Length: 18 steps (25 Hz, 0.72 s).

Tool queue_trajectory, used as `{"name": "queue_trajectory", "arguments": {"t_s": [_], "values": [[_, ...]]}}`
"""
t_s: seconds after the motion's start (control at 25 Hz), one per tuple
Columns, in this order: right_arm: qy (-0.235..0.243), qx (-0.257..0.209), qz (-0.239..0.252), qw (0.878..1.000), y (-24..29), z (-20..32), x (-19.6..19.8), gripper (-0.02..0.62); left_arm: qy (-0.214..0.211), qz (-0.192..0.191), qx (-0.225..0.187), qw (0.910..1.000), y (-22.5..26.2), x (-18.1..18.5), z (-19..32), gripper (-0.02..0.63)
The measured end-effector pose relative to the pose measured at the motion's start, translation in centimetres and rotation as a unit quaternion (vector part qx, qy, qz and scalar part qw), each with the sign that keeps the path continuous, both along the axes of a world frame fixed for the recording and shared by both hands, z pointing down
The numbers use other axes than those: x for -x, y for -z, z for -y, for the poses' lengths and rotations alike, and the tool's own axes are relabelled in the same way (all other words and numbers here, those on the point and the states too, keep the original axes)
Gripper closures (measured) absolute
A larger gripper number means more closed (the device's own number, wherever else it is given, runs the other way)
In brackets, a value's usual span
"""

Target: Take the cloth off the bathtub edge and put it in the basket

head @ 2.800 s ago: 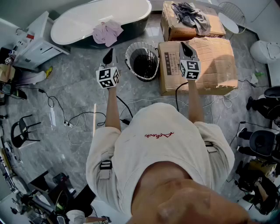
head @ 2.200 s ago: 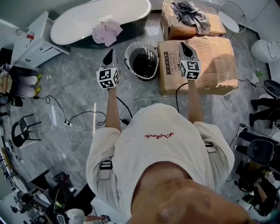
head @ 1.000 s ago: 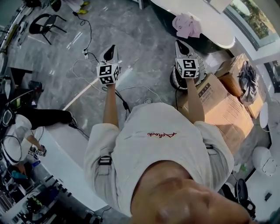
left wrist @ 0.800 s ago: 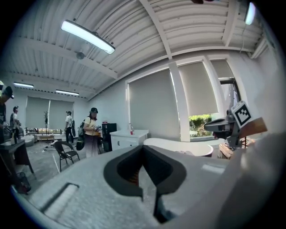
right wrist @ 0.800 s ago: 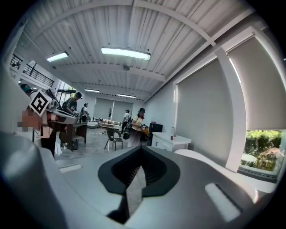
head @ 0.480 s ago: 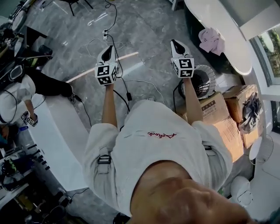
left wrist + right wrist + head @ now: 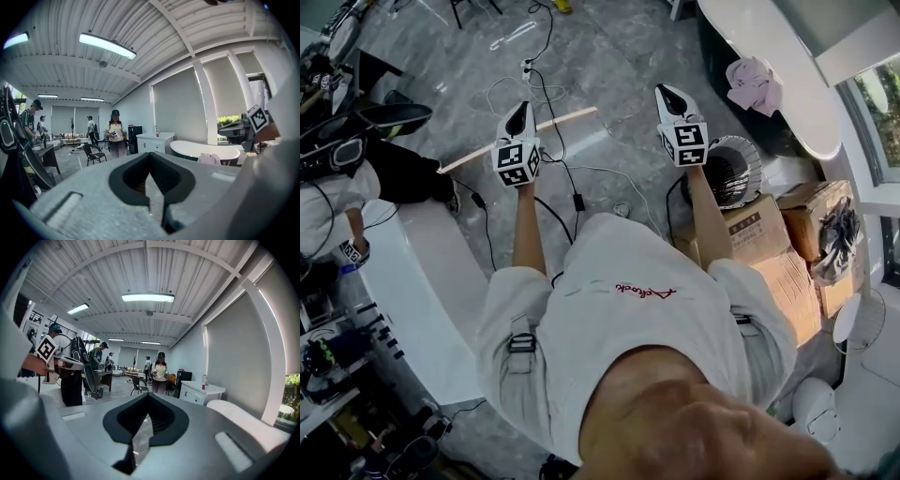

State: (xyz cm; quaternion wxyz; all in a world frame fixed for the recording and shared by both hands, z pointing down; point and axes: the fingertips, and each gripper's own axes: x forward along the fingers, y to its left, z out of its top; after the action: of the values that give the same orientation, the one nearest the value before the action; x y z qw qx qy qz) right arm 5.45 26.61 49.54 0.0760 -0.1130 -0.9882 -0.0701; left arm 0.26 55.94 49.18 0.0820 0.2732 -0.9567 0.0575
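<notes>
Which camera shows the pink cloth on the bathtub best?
The head view: the pink cloth lies draped over the bathtub edge. The left gripper view shows it tiny; the right gripper view misses it.

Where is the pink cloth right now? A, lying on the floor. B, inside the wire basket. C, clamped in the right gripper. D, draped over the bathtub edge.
D: in the head view the pink cloth hangs over the rim of the white bathtub, apart from the basket, and the right gripper is shut on nothing.
</notes>
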Motion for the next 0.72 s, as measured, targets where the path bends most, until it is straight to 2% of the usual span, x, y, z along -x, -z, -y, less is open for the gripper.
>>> {"name": "queue_trajectory", "arguments": {"t_s": [0.4, 0.72], "values": [[0.009, 0.003, -0.004, 1.0, -1.1, -0.2, -2.6, 0.588, 0.004, -0.006, -0.007, 0.9999, -1.5, -3.5, 0.8, 0.605], [0.03, -0.01, 0.002, 1.0, -0.5, -0.8, -1.3, 0.588, 0.015, 0.001, -0.013, 0.9998, -1.0, -3.1, 0.7, 0.606]]}}
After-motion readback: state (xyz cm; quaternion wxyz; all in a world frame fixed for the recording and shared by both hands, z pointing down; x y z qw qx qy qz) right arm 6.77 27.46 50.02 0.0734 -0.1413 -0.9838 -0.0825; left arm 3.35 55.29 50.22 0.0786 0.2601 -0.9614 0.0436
